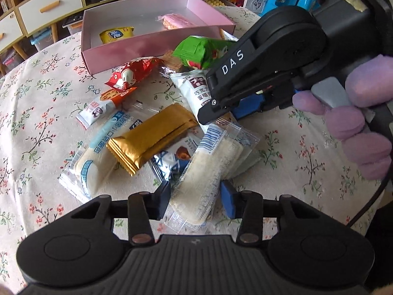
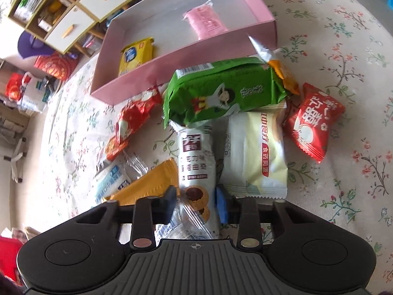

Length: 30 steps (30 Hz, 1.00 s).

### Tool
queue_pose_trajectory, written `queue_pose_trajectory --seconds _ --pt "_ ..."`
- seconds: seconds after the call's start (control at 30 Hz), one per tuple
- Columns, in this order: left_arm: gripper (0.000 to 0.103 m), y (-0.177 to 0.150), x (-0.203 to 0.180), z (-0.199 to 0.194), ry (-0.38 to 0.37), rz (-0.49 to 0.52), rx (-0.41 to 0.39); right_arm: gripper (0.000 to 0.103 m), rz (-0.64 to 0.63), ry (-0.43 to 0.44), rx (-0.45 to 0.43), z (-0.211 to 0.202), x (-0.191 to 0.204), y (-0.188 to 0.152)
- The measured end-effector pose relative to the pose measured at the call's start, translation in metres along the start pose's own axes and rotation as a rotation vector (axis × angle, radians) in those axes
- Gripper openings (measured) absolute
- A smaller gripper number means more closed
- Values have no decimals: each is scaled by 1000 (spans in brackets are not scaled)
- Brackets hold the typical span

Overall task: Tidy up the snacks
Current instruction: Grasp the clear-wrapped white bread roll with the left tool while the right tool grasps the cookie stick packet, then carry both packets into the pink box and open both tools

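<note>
Both grippers gripping snacks beside pink box (image 2: 186, 56).
Left gripper (image 1: 195, 201) apparently pinches clear bar (image 1: 206, 172); right gripper (image 2: 195, 205) clamps cookie pack (image 2: 196, 162); next, lift into box.

The right tongs (image 2: 194, 205) are closed on a white cookie packet (image 2: 196, 157) that lies lengthwise on a floral-clothed surface (image 2: 343, 49). A green packet (image 2: 226, 91) overlaps its far end; a pale cream packet (image 2: 255, 152) lies just right, a red one (image 2: 314, 120) farther right. Beyond sits an open pink box (image 2: 147, 71) holding a yellow packet (image 2: 135, 54) and a pink packet (image 2: 206, 23).
</note>
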<state>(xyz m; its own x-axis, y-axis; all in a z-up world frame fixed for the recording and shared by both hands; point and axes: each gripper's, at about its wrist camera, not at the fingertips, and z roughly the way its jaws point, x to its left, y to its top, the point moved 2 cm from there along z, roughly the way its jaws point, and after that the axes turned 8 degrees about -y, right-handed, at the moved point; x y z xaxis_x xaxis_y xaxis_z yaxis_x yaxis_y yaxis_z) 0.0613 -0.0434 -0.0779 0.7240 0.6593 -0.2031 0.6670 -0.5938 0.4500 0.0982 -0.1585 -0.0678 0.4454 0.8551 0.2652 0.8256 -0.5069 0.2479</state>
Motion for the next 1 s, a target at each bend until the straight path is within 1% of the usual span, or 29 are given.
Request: queue_pose_trajectory --seconds 0.13,0.23,0.3,0.37,0.5,0.63,0.7,0.77,0.83,0.87,0.9,1.0 --pt "38 -8 -3 -5 -2 15 -4 26 -28 27 22 -3 -6 -6" --pt "37 -16 -7 -8 -6 35 13 26 -48 41 39 -8 -16 -11" --pt "32 -22 -10 -8 13 51 26 26 -59 31 34 -11 -22 -13" --pt "31 -26 -9 -11 28 49 22 26 -59 26 32 -15 -32 -13" --pt "30 -32 2 -19 56 -39 8 26 -76 27 42 -23 -49 -18" --pt "30 -35 14 -22 51 -174 -7 26 -115 13 50 -29 -56 -26" --pt "32 -35 15 -22 46 -213 -12 27 -138 -7 48 -33 -58 -30" --pt "35 -35 13 -21 51 -201 -9 29 -165 -35 36 -37 -58 -34" --pt "43 -33 9 -17 56 -184 1 32 -182 -53 25 -40 -58 -38" --pt "50 -32 7 -14 56 -171 6 32 -189 -55 21 -41 -59 -39" --pt "54 -31 5 -12 59 -157 9 32 -194 -55 19 -41 -58 -40" --pt "55 -30 -4 -8 95 -109 17 35 -200 -58 19 -41 -58 -42"
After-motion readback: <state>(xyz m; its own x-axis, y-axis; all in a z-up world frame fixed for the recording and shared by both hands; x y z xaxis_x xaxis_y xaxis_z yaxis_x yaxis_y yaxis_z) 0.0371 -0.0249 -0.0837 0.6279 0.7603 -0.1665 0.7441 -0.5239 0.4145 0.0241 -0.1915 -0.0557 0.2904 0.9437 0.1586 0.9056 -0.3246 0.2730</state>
